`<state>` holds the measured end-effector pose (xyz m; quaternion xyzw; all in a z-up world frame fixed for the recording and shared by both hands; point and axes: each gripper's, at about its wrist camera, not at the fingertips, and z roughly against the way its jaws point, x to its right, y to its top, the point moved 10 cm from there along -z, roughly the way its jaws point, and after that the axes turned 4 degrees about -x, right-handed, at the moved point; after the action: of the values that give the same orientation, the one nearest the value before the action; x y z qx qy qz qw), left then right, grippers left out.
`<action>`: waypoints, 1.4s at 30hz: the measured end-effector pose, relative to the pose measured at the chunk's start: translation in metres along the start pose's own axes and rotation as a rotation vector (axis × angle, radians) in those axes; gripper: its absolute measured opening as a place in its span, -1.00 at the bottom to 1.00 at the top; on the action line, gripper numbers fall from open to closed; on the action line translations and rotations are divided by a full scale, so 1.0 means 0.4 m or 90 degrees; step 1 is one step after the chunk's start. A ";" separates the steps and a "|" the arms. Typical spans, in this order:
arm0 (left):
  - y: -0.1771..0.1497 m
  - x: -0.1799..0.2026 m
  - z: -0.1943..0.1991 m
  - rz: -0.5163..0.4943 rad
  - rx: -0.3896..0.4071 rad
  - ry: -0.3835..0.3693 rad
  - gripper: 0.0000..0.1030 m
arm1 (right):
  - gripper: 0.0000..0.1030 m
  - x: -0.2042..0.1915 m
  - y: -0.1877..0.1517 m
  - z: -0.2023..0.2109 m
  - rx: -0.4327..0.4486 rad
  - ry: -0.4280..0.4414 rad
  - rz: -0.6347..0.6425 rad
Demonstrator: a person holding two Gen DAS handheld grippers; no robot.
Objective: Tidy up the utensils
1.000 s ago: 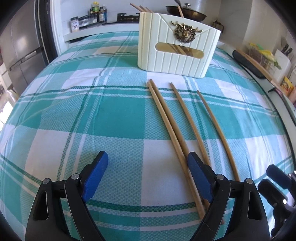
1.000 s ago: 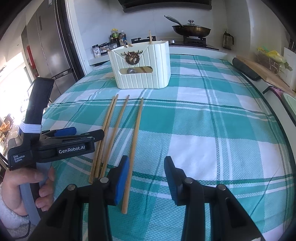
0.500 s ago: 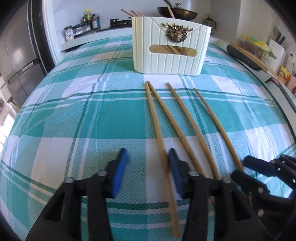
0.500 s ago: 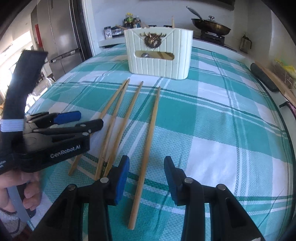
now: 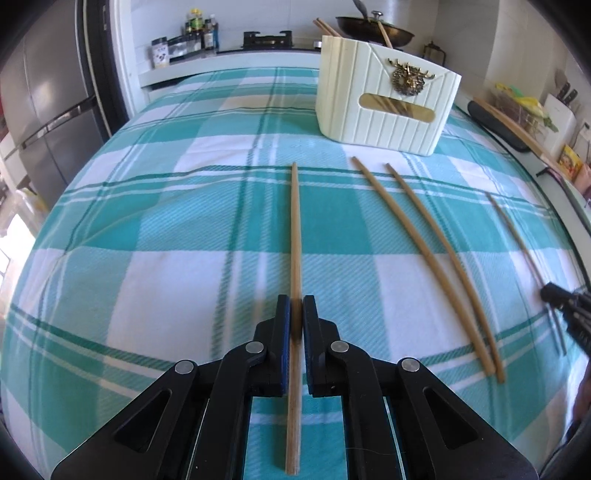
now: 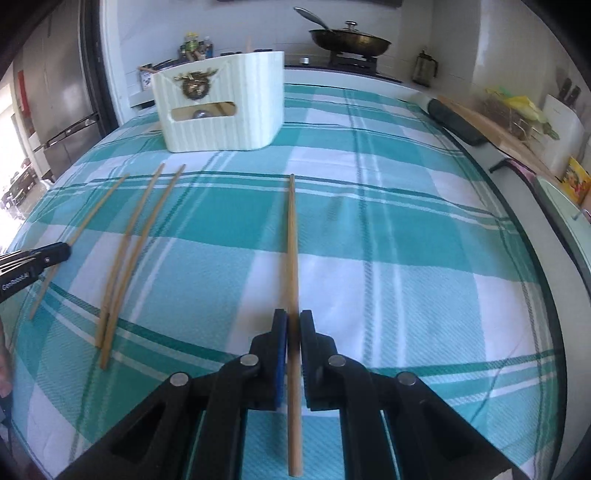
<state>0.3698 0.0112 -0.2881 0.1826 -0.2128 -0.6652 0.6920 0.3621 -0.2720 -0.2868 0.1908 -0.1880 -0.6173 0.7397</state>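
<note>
Across the whole work surface lies a teal-and-white checked tablecloth (image 5: 155,266), the ground for all items listed. Cream ribbed utensil holder (image 5: 388,103): stands upright on the cloth at its far side, gold stag emblem on its front, a slot window below the emblem, several chopstick ends rising from its top. Left gripper (image 5: 296,314): black frame, blue pads, nearer the camera than the holder and to its left; jaws clenched on one bamboo chopstick (image 5: 294,229), which runs straight out between the pads with its far tip pointing toward the holder. Right gripper (image 6: 293,325): same make, in front of the holder and to its right; jaws clamped on a second bamboo chopstick (image 6: 291,236), likewise pointing away toward the cloth's far side. Whether either held stick is lifted clear of the cloth cannot be told. Loose pair of chopsticks (image 5: 424,251): flat on the cloth in front of the holder, side by side, nearly touching at their near ends, between the two gripped sticks. Far counter behind the holder: dark lidded pan (image 6: 349,38) and small condiment bottles (image 5: 199,31).
</note>
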 end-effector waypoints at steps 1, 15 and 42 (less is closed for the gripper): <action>-0.004 -0.007 0.002 -0.006 -0.002 -0.001 -0.89 | -0.86 0.020 -0.006 0.004 -0.001 -0.006 -0.006; 0.023 -0.039 -0.040 -0.042 -0.020 0.020 0.78 | 0.02 0.050 0.002 -0.015 -0.014 0.008 0.027; 0.176 0.001 -0.136 -0.153 -0.139 -0.042 -0.19 | -0.27 0.045 0.117 -0.102 -0.136 0.067 0.109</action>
<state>0.4584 0.0125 -0.2964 0.1084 -0.1388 -0.7678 0.6161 0.4256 -0.2800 -0.2969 0.1262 -0.0980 -0.5579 0.8144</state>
